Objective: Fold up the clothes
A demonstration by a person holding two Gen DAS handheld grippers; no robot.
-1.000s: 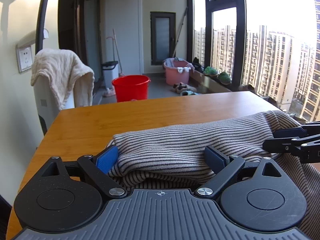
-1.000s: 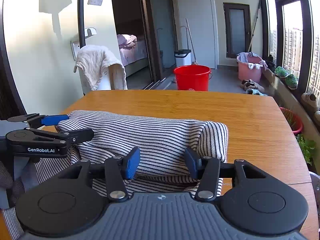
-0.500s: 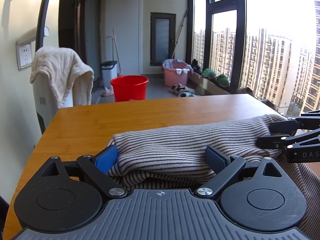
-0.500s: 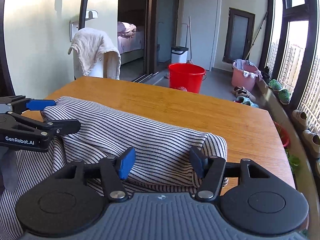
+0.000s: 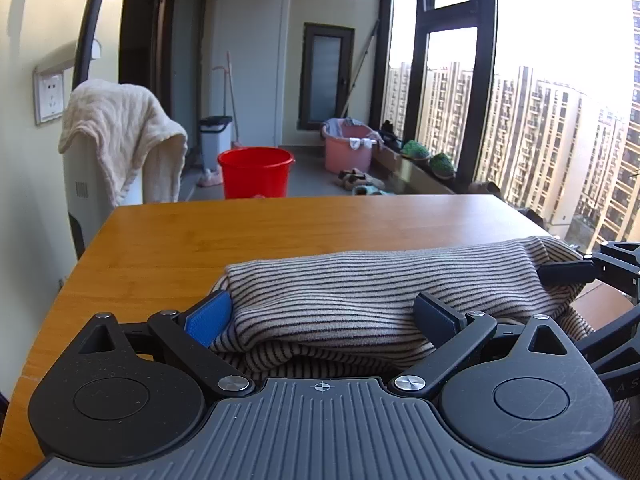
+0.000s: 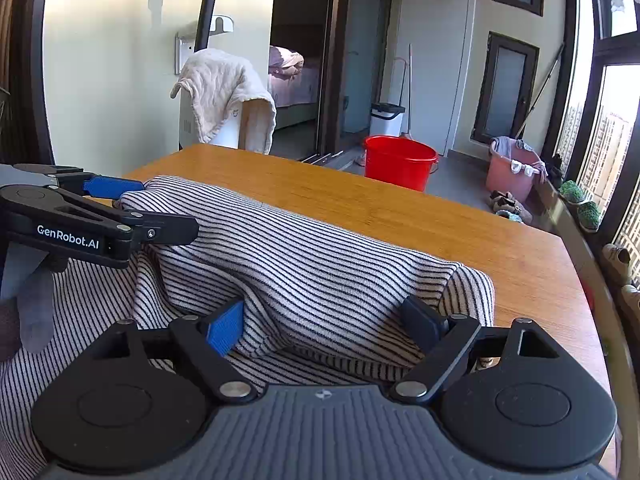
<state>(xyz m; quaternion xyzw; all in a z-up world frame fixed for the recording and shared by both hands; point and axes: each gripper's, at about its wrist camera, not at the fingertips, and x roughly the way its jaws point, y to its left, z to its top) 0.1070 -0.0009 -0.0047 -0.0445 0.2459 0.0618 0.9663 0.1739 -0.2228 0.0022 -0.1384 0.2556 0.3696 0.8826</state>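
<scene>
Striped garment (image 6: 320, 272) folded lengthwise on table (image 6: 460, 224).
Long axis spans left–right; right gripper (image 6: 324, 326) opening, left gripper (image 5: 324, 314) wide, both straddling it.

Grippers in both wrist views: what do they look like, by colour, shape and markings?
Both are matte black plastic. Each has a ribbed grey housing flanked by two round black discs, silver pivot screws and linkage arms ending in blue textured pads. The left gripper, seen side-on from the right wrist, carries white "GenRobot.AI" lettering. The right gripper looks identical. No cables are visible.
</scene>
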